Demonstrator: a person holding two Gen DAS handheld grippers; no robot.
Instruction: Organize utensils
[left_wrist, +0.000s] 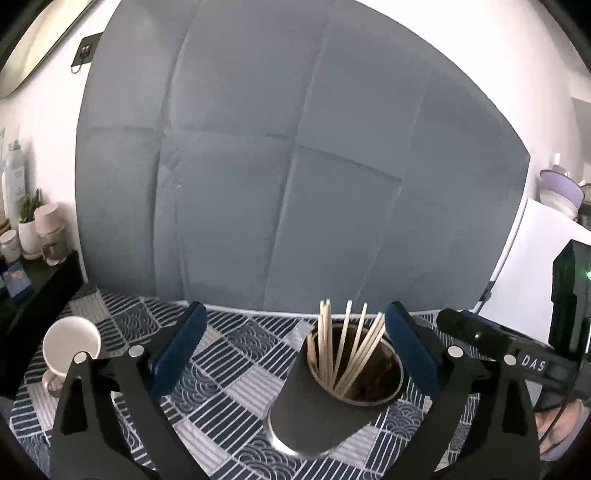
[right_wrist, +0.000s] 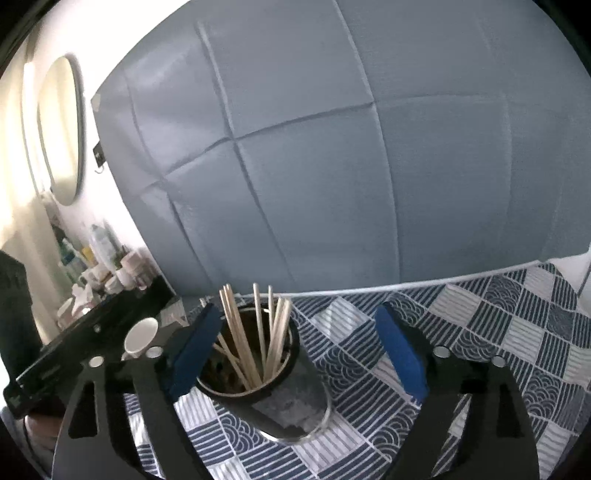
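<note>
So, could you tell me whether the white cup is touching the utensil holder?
Apart. The left wrist view shows the white cup far left of the utensil holder, with patterned cloth between them.

The lower ends of the wooden sticks (left_wrist: 347, 350) are disappearing inside the dark holder (left_wrist: 332, 402), and clutter on the side shelf (right_wrist: 107, 269) is blurring beyond telling.

"DAS" on right claw (left_wrist: 480, 332)

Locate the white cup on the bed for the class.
In the left wrist view, the white cup stands at far left on the patterned bedspread, left of the chopstick holder, near the black shelf.
</note>
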